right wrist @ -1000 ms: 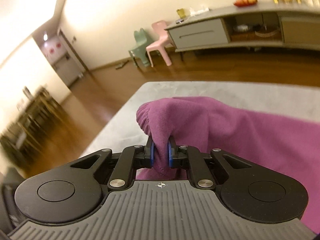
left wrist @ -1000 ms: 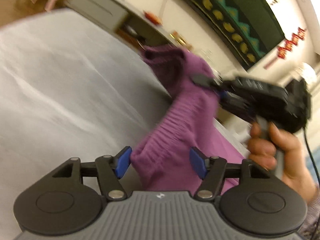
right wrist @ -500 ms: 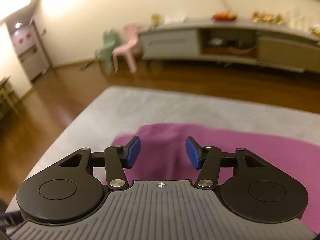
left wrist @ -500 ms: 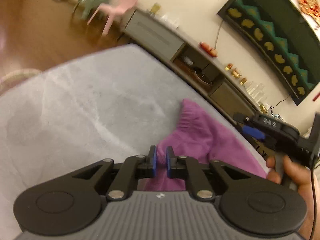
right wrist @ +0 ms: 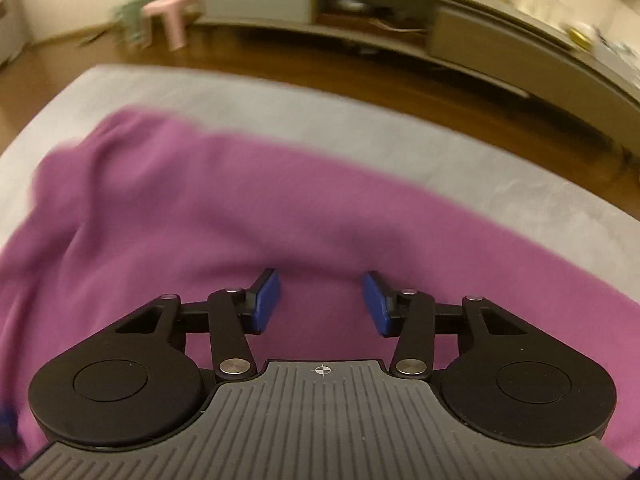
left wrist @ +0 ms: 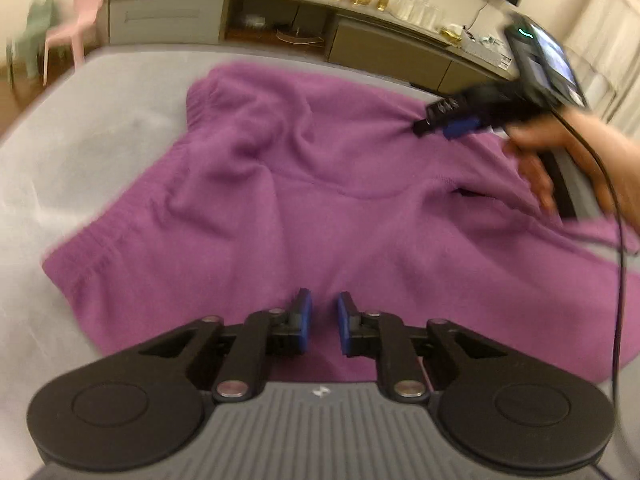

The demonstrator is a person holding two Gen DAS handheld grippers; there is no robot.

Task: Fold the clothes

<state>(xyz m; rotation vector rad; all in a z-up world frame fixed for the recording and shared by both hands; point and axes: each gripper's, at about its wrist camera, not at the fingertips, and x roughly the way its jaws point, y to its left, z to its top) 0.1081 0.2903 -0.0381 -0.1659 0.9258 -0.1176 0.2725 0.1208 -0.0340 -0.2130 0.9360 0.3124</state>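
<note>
A purple fleece garment [left wrist: 328, 200] lies spread and rumpled on a grey surface [left wrist: 80, 152], with an elastic waistband at the left. My left gripper [left wrist: 323, 322] hovers over its near edge, jaws slightly apart with nothing between them. My right gripper [right wrist: 322, 300] is open and empty above the garment [right wrist: 240, 220]. In the left wrist view the right gripper [left wrist: 448, 120] shows at the garment's far right edge, held by a hand.
A long grey sideboard [left wrist: 280, 28] with bottles and glasses runs along the far wall. Pink and green small chairs [right wrist: 160, 12] stand on the wooden floor [right wrist: 400, 88] beyond the grey surface's edge.
Both grippers let go of the garment, which now lies spread flat. The left jaws went from shut on the cloth to slightly apart. The right gripper stayed open and moved right.
</note>
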